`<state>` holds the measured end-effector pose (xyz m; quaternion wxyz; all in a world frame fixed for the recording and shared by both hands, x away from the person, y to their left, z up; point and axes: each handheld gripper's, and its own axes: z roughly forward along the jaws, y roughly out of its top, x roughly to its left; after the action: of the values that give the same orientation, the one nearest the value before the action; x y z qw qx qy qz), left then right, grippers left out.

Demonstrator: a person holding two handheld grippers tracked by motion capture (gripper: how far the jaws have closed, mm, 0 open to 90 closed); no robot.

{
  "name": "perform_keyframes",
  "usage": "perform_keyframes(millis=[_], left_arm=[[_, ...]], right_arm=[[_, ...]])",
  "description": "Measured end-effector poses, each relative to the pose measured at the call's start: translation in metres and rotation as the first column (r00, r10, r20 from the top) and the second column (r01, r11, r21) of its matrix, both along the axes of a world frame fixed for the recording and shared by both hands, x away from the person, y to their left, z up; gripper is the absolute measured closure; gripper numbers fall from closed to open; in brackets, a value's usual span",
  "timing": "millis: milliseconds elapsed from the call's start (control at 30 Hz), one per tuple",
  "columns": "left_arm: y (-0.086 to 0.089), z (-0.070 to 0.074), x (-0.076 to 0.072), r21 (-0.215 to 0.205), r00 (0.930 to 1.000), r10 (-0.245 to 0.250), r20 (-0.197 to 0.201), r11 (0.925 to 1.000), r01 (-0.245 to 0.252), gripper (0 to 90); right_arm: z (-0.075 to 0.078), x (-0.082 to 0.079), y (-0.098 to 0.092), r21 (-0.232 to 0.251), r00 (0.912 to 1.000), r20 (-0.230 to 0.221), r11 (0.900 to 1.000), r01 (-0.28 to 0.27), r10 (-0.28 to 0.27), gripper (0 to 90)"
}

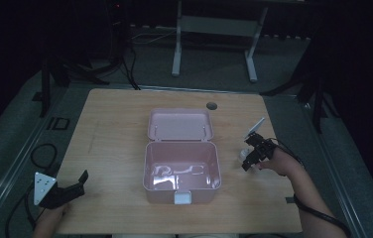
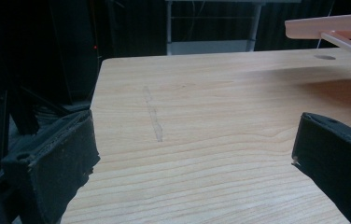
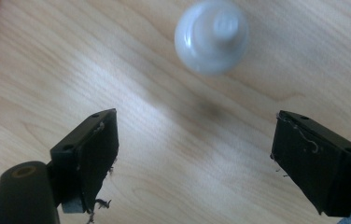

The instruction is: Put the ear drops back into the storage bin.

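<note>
A small white bottle (image 3: 212, 36) stands upright on the wooden table (image 1: 115, 139), just to the right of an open pink plastic box (image 1: 182, 171). The right gripper (image 1: 252, 157) points down at it from above, jaws spread wide and empty; in the right gripper view the bottle sits just ahead of the jaw gap, cap facing the camera. The left gripper (image 1: 70, 188) rests far off by the table's left front corner, jaws also open and holding nothing. The right hand is clearly nearer.

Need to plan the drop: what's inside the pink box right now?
The open pink box shows only glare streaks on its pale floor; no distinct item is visible. Its front wall hides the nearest strip. The small white bottle stands outside, beyond the right gripper.
</note>
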<state>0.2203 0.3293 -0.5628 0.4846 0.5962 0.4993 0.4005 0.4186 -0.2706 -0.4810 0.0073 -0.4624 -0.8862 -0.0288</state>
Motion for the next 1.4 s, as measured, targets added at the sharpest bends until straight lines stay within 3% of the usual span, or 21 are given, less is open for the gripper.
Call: perform_keyframes(millis=[500,767,833,1033,1133,1400], left_arm=[[0.000,0.000,0.000,0.000,1.0000,-0.006,0.000,1.0000,0.006,0.4],[0.000,0.000,0.000,0.001,1.0000,-0.007,-0.001,1.0000,0.007,0.4],[0.000,0.000,0.000,0.001,1.0000,-0.007,-0.001,1.0000,0.007,0.4],[0.000,0.000,0.000,0.002,1.0000,-0.007,-0.001,1.0000,0.007,0.4],[0.000,0.000,0.000,0.003,1.0000,-0.007,-0.001,1.0000,0.007,0.4],[0.000,0.000,0.000,0.005,1.0000,-0.004,-0.003,1.0000,0.004,0.4]], right_arm=[[-0.009,0.030,0.016,-0.031,0.9994,-0.024,0.999,0.023,-0.023,19.3],[-0.017,0.037,0.022,-0.056,0.9982,-0.058,0.998,0.011,-0.015,29.4],[-0.018,0.040,0.026,-0.065,0.9980,-0.063,0.998,0.002,-0.006,37.0],[-0.021,0.042,0.030,-0.090,0.9981,-0.061,0.996,-0.001,-0.004,47.1],[-0.024,0.042,0.031,-0.110,0.9971,-0.074,0.994,-0.026,0.018,56.5],[-0.024,0.040,0.031,-0.111,0.9951,-0.074,0.991,-0.073,0.065,59.1]])
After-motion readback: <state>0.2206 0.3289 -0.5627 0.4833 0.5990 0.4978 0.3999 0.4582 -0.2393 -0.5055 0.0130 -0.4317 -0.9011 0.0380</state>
